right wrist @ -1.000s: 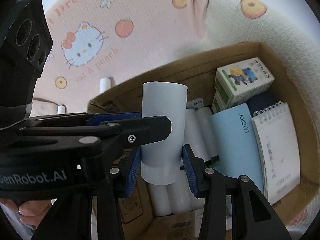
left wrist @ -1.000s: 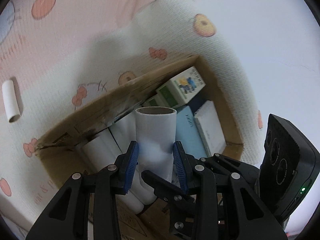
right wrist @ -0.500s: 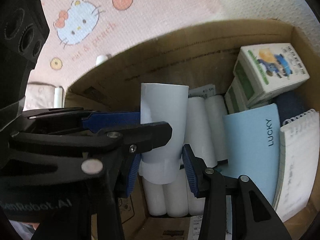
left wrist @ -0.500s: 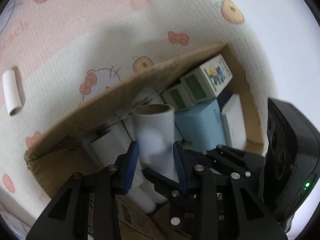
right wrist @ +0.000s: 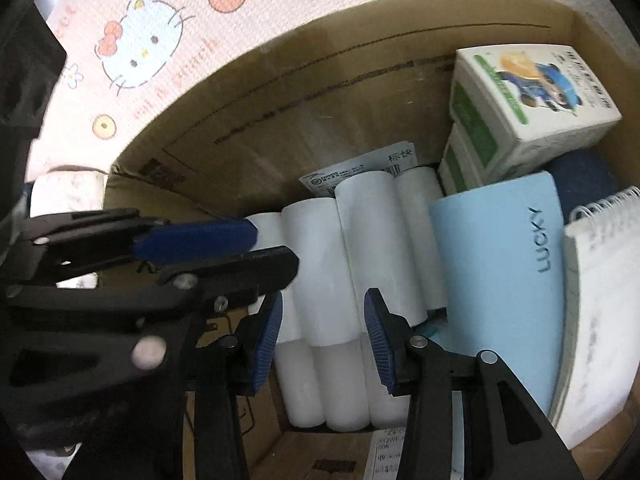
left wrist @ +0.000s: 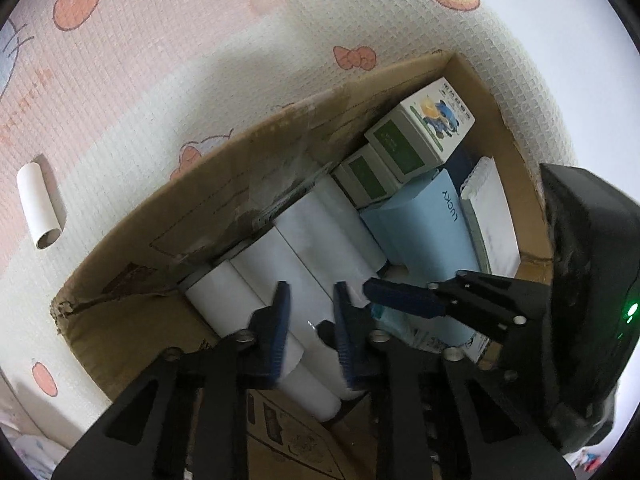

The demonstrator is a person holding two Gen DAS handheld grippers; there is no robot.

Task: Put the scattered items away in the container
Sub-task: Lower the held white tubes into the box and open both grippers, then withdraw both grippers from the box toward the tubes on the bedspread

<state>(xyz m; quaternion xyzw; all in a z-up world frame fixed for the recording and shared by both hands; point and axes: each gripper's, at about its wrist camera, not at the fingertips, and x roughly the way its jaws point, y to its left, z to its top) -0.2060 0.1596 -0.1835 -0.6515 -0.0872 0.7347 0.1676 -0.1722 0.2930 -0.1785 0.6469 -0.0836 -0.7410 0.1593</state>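
A cartoon-printed blanket [left wrist: 200, 100] is spread under everything, and an open cardboard box [left wrist: 240, 208] is set on it as the container. Both claws are pointed steeply down into that box, so the step in hand is judged to be the depositing of paper rolls.

The left gripper [left wrist: 310, 320] is being closed at this moment, with nothing pinched between its pads; only the stacked rolls [right wrist: 312, 264] lying beneath are seen through the gap. The right gripper [right wrist: 324, 344] is held partly spread around the near end of the topmost roll [right wrist: 380, 256]. Whether its pads press on that roll cannot be told.

Inside the box are counted:
- one spiral notebook [right wrist: 600, 280]
- one light blue item marked LUCKY [right wrist: 500, 280]
- two green-and-white cartons [right wrist: 532, 92], stacked
- one dark blue object [right wrist: 584, 176], mostly hidden
- at least five white rolls, the rest being masked by the claws

One loose roll [left wrist: 40, 204] is left lying on the blanket, well apart from the box. The next move is judged to call for both claws to be lifted clear of the box and one reopened over that roll.
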